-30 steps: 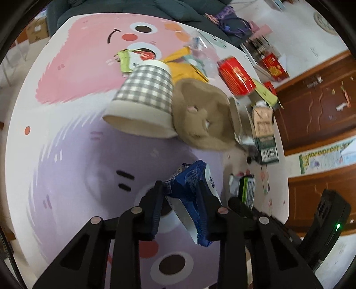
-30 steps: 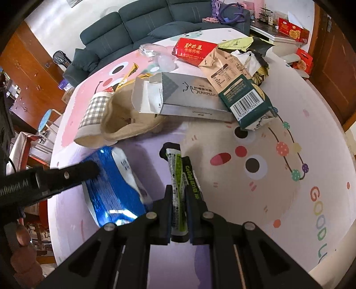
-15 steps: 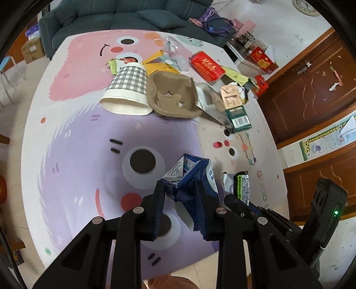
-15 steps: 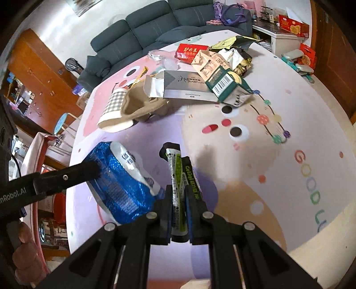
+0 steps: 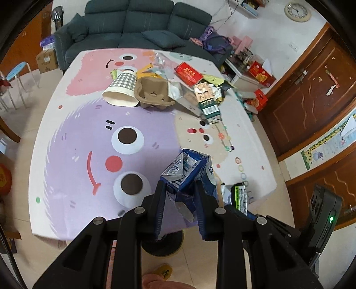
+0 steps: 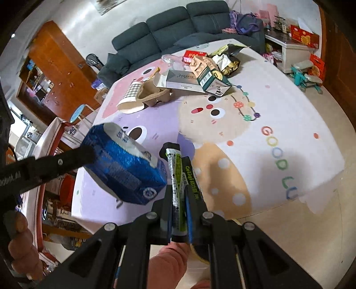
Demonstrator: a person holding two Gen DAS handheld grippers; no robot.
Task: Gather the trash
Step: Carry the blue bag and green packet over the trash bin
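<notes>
A living room with a dark sofa [image 5: 131, 20] and brown wooden doors is surrounding a cartoon-printed tabletop [image 5: 73, 133]. The left claw [image 5: 180, 200] is gripping a crushed blue carton [image 5: 189, 175], its fingers pressing in on the carton's sides, and is holding it above the near edge of the tabletop. Just to the right of it, the right claw [image 6: 179, 200] is pinching a flattened green-and-white tube [image 6: 178, 191], possibly a toothpaste tube, though its lettering is hard to read; the tube is sticking out forward between the closed fingers. Well ahead of both claws, the remaining trash is lying in a heap at the far side of the tabletop: a checked paper cup [image 5: 121, 90] on its side, touching a brown pulp cup tray [image 5: 153, 93], then an opened grey box [image 6: 178, 80], a green carton [image 5: 209, 109] and a red packet [image 5: 189, 73] farther right.
</notes>
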